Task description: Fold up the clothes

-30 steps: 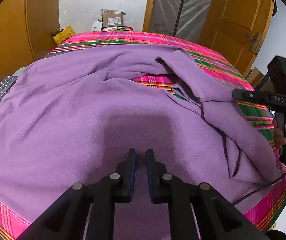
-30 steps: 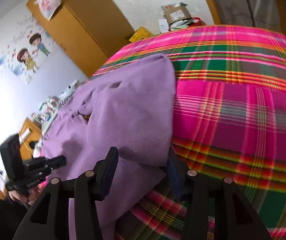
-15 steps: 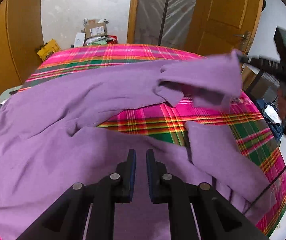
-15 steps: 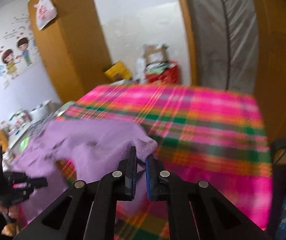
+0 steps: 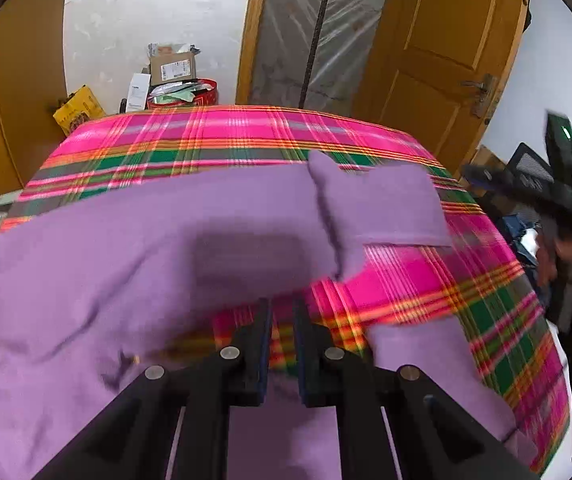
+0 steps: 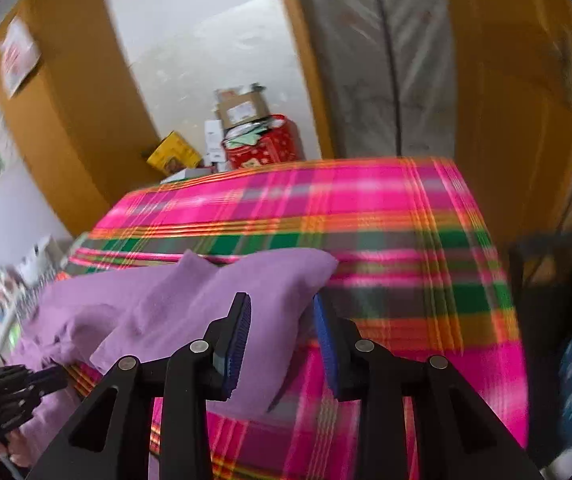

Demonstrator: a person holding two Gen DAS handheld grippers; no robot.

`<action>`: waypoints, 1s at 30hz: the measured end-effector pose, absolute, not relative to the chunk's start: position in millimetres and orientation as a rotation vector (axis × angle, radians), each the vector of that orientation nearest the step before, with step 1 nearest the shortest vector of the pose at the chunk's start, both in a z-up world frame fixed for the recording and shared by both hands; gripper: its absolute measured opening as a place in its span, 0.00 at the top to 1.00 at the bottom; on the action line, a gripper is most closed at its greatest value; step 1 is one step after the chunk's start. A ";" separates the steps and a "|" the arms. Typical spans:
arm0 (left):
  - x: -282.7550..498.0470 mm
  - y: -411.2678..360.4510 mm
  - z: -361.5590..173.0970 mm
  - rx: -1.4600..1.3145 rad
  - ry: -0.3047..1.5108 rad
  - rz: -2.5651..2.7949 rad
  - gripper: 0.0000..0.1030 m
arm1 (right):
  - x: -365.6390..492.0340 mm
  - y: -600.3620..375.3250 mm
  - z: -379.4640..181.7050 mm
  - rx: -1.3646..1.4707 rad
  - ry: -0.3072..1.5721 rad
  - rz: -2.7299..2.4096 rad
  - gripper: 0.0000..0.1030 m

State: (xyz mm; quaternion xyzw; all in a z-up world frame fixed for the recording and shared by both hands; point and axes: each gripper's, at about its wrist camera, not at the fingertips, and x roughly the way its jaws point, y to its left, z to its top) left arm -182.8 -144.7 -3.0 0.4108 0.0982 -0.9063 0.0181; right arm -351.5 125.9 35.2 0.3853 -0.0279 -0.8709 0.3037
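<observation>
Purple garment (image 5: pixel 134 248) lies across the plaid bedspread (image 6: pixel 385 216); left gripper (image 5: pixel 282 320) pinches its hem, right gripper (image 6: pixel 282 320) is opening around the cuff. Risk: the freed sleeve slumps, spoiling the fold.

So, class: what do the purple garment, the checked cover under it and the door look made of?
Purple garment: soft matt knit or fleece, probably; fuzzy surface, limp rounded folds.
Checked cover: thin woven cloth, seemingly; pink, green and orange stripes cross, slight sheen.
Door: wood or wood veneer with a smooth finish; raised panels, orange-brown colour.
</observation>
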 end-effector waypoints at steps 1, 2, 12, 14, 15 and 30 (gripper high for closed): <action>-188.5 -145.8 -3.3 1.283 0.305 -2.816 0.90 | -351.9 130.5 28.2 1.045 -0.093 -2.301 0.66; -194.3 -147.0 -3.5 1.291 0.304 -2.817 0.90 | -352.3 135.2 21.3 1.069 -0.111 -2.295 0.66; -239.1 -130.8 7.5 1.343 0.549 -2.900 0.90 | -343.2 115.4 -16.1 1.171 -0.186 -2.090 0.66; -247.3 -124.7 9.2 1.354 0.565 -2.921 0.88 | -342.9 102.9 -18.1 1.177 -0.169 -2.067 0.66; -252.3 -123.4 6.8 1.377 0.569 -2.905 0.88 | -342.0 97.0 -17.1 1.164 -0.154 -2.069 0.66; -256.0 -177.9 -17.9 1.275 0.587 -2.661 1.00 | -335.7 97.2 7.5 1.063 -0.235 -2.122 0.63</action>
